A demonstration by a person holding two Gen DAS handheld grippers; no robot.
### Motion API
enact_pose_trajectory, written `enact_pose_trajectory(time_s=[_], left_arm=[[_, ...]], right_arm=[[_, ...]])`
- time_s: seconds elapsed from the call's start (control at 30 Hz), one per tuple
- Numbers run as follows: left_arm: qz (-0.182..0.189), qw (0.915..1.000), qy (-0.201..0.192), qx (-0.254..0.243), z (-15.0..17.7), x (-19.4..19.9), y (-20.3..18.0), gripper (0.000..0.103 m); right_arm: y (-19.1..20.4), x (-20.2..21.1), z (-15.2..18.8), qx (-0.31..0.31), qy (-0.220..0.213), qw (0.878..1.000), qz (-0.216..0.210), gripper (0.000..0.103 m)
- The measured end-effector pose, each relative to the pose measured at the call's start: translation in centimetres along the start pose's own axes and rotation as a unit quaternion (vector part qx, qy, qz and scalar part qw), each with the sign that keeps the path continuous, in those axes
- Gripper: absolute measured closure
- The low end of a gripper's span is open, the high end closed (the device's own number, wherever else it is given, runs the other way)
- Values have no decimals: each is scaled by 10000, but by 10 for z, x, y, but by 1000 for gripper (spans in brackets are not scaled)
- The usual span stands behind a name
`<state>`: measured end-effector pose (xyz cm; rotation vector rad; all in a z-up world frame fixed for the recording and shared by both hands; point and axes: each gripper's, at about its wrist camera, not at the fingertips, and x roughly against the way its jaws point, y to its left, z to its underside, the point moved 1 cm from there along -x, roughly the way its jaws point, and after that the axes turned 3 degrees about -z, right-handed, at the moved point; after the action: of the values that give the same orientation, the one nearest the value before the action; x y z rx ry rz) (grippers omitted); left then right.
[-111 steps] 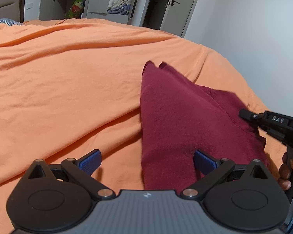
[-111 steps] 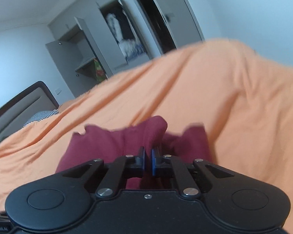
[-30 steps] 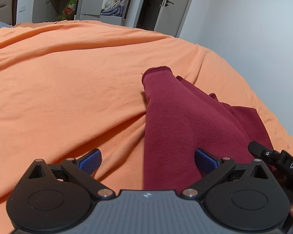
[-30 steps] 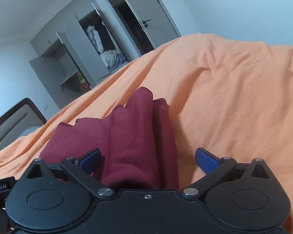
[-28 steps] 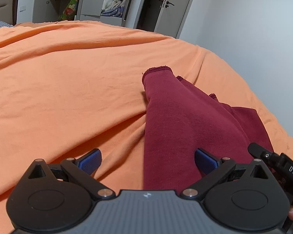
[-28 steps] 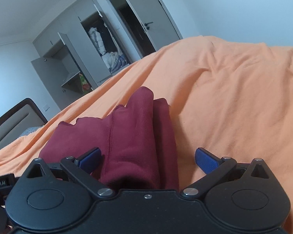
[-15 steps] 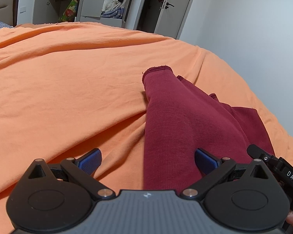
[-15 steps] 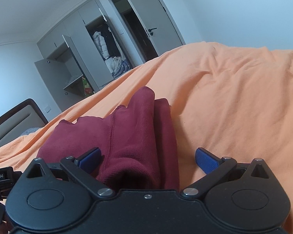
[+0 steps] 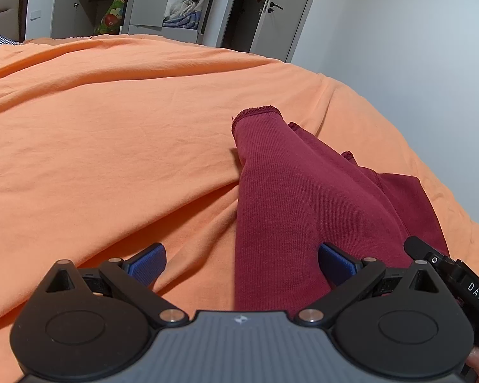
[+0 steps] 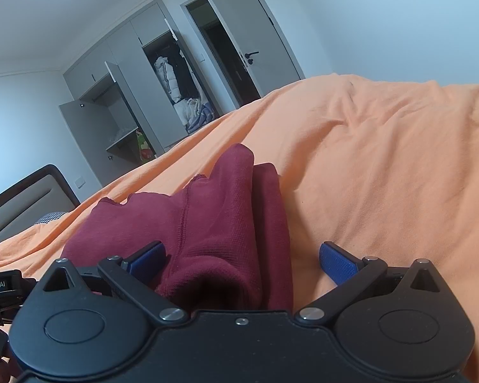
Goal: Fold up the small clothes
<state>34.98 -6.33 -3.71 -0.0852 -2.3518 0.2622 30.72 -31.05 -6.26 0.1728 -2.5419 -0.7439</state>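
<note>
At nine o'clock in the left wrist view there is only the orange bedspread (image 9: 111, 134), wrinkled but free of other laundry, which suits it as a folding surface. The left claw (image 9: 242, 263) hovers low over it, released, its blue pads spread wide with one on the orange cloth side and the other over the dark red garment (image 9: 303, 207); the near edge of that garment runs up between them, so the claw looks lined up to pinch this edge for the next fold, though it grips nothing yet. The garment lies toward three o'clock as a long narrow strip, with a frayed hem at its far end near twelve o'clock and further layers showing beside it, which suggests at least one fold is already in. At four o'clock the other tool's black body pokes in, close alongside. In the right wrist view the right claw (image 10: 242, 260) is likewise released, straddling the bunched, doubled end of the same garment, probably placed to take the matching corner. An open wardrobe (image 10: 163, 95) stands well behind.
</note>
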Motion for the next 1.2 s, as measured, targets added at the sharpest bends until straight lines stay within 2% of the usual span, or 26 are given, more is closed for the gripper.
enact_pose_trajectory(time_s=[0.47, 0.6, 0.77, 0.9, 0.97, 1.0, 1.03, 1.17, 1.2], left_arm=[[69, 9998, 174, -98, -7, -1, 0, 0], [115, 9993, 300, -201, -13, -2, 0, 0], [162, 9985, 439, -271, -19, -5, -1, 0], [116, 9983, 478, -325, -19, -4, -5, 0], [154, 9981, 488, -348, -20, -1, -6, 1], [196, 9979, 476, -386, -20, 0, -8, 3], [223, 9978, 459, -431, -20, 2, -10, 7], [308, 9973, 385, -551, -19, 8, -15, 22], [359, 9971, 378, -559, -19, 10, -16, 31]], right_arm=[[-1, 2, 0, -26, -52, 10000, -72, 0], [2, 0, -13, -68, 210, 9997, -86, 0], [-5, -1, -30, -668, 308, 9968, -322, 2], [2, -3, -31, -562, 442, 9973, 137, 22], [6, -3, -29, -428, 476, 9977, 209, 29], [8, -2, -28, -427, 488, 9977, 196, 36], [10, -1, -28, -430, 502, 9977, 176, 42], [18, 3, -28, -315, 513, 9979, 255, 55], [21, 5, -29, -264, 506, 9980, 276, 64]])
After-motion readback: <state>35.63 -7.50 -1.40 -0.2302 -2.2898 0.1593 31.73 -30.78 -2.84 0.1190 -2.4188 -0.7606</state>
